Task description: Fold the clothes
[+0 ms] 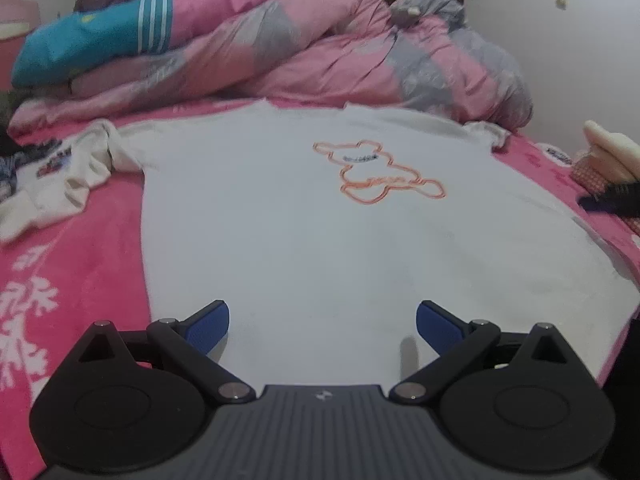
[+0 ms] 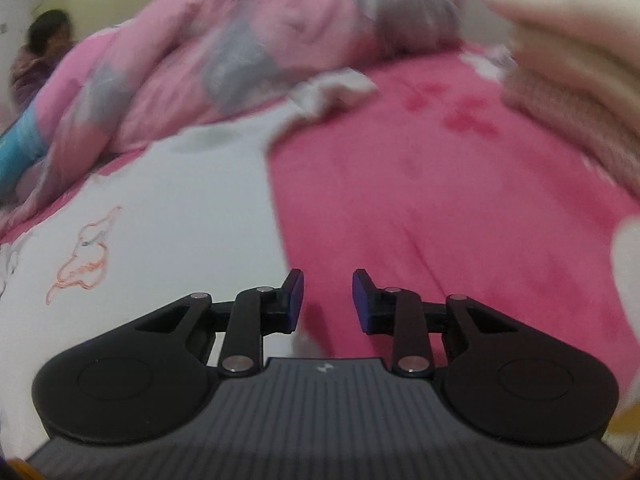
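A white T-shirt (image 1: 320,216) with an orange bear outline lies spread flat on a pink bed cover (image 1: 80,264). My left gripper (image 1: 322,326) hangs over the shirt's near hem, jaws wide open with nothing between them. In the right wrist view the same T-shirt (image 2: 180,220) fills the left half, its side edge running up the middle. My right gripper (image 2: 327,302) is open over the pink bed cover (image 2: 440,208) just beside that edge, holding nothing. The view is blurred. A crumpled sleeve (image 2: 332,88) shows farther off.
A bunched pink and grey duvet (image 1: 320,48) lies along the far side, with a blue striped garment (image 1: 92,40) on it. Another white garment (image 1: 60,176) sits crumpled at left. Folded cream fabric (image 2: 568,52) is stacked at right. A person (image 2: 44,48) is at far left.
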A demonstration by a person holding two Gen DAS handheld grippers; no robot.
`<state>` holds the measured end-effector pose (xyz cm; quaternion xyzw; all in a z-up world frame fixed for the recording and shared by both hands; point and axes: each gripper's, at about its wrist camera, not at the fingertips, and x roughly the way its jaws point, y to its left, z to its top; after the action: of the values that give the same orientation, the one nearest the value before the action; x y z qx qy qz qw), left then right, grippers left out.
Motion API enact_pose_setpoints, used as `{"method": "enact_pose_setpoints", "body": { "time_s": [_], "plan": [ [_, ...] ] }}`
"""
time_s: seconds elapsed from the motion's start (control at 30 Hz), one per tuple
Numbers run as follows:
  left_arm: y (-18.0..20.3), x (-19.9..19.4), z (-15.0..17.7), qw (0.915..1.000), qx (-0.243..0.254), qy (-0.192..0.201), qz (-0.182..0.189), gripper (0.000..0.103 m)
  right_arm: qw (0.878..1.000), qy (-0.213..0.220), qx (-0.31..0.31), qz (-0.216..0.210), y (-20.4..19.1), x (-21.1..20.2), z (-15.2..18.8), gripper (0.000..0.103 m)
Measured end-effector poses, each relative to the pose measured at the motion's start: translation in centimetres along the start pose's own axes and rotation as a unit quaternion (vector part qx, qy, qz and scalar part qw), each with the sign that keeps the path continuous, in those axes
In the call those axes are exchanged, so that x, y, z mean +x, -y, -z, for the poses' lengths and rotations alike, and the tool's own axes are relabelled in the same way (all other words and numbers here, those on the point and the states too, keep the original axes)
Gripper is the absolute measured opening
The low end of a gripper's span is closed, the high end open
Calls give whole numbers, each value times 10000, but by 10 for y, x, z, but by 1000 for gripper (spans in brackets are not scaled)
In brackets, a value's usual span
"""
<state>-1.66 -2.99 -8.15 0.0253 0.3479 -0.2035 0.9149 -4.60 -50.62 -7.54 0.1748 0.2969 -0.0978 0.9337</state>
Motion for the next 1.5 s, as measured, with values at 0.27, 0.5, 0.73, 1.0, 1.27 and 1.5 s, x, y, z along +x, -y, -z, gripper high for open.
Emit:
{"method": "enact_pose_setpoints", "body": {
  "time_s": [0.27,0.5,0.73,1.0,1.27,1.5],
  "plan": [
    [-2,14,5,9997,164,-62,-186,101,9930,-675,-878,-420,-52,96,-29,23],
    [-4,17,4,9997,177,-27,-149,103,9983,-245,-344,403,-12,78,-56,23],
    [-5,15,3,9997,135,-61,-199,103,9976,-575,-375,-117,-37,115,-49,19],
    [-6,2,1,9998,-105,-22,-142,100,9988,-206,-77,444,-4,27,-22,24],
    [11,-14,18,9993,41,-285,-228,100,9984,-469,278,-144,9,-11,41,19],
    [16,-34,26,9990,153,-146,-384,100,9983,2,555,200,6,-80,53,25]
  ]
}}
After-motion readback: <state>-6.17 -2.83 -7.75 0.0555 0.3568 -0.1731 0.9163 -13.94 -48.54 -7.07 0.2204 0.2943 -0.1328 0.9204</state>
